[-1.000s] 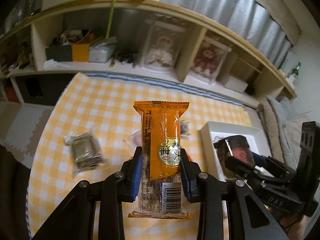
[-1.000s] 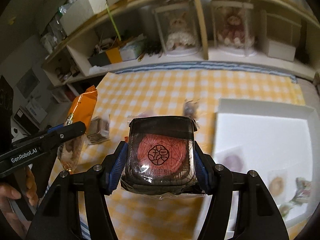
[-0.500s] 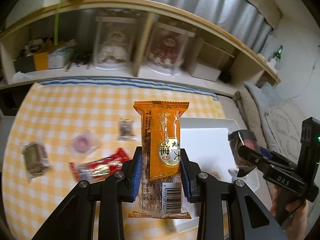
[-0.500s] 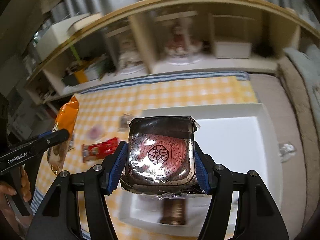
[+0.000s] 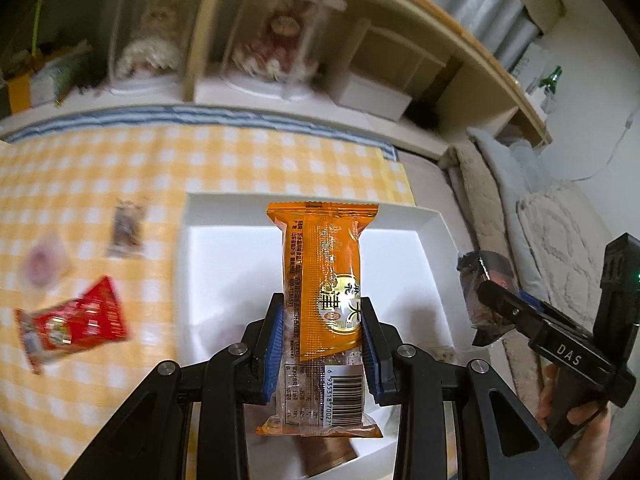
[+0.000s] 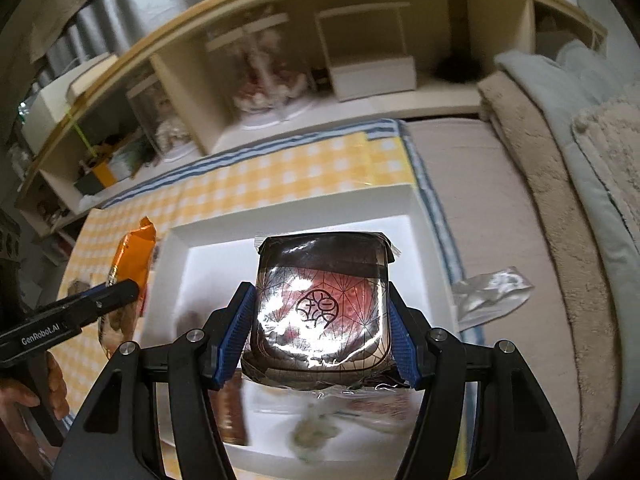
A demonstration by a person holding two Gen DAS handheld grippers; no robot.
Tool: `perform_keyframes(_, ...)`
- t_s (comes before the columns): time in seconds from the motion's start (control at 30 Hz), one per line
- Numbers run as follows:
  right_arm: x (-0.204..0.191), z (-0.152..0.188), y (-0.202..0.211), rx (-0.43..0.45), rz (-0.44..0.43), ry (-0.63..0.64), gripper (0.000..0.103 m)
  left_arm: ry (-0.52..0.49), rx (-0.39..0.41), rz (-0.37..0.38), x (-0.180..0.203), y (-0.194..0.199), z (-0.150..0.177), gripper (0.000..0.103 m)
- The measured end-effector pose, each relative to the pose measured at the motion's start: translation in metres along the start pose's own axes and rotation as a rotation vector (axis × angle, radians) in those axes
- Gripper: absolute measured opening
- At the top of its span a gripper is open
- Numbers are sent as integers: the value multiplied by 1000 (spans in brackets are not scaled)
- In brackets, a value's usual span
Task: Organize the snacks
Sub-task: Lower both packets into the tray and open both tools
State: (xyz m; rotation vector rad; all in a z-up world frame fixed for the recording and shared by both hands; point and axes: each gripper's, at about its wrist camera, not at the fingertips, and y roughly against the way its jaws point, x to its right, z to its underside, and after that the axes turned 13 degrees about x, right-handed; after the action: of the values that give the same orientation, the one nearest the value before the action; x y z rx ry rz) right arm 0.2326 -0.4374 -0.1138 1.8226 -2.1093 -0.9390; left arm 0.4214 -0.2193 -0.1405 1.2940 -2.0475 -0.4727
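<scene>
Left gripper (image 5: pixel 322 350) clamps the orange snack bar (image 5: pixel 324 280) low on its wrapper, so the pack stands upright above the white tray (image 5: pixel 400 216), ready to drop in. Right gripper (image 6: pixel 320 338) pinches the dark square snack (image 6: pixel 322 304) by its sides over the tray's middle. A red packet (image 5: pixel 74 322) waits on the checked cloth (image 5: pixel 200 160), left of the tray's left edge.
</scene>
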Motion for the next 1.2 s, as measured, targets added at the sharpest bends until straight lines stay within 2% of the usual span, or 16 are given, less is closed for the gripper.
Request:
perform_keyframes(0.2, 21, 5, -20, -41, -4, -10, 63, 47, -45, 2, 7, -56, 5, 34)
perform_keyframes(0.37, 26, 10, -40, -72, 1, 5, 63, 69, -47, -28, 2, -90, 3, 34)
perform_keyframes(0.7, 30, 10, -62, -78, 37, 42, 64, 17, -44, -82, 0, -116, 6, 37)
perform_keyframes(0.73, 30, 8, -64, -76, 39, 49, 64, 18, -42, -79, -1, -117, 5, 40)
perform_keyframes(0.8, 31, 6, -65, -74, 29, 50, 65, 18, -38, -71, -2, -116, 4, 62)
perform_keyframes(0.87, 32, 3, -62, -63, 20, 41, 70, 12, -31, -60, -3, -111, 4, 66)
perform_keyframes(0.93, 32, 2, -59, -69, 17, 29, 101, 2, -39, -56, -3, -108, 5, 69)
perform_keyframes(1.2, 27, 11, -38, -69, 23, 45, 103, -52, -47, -66, 0, -84, 12, 96)
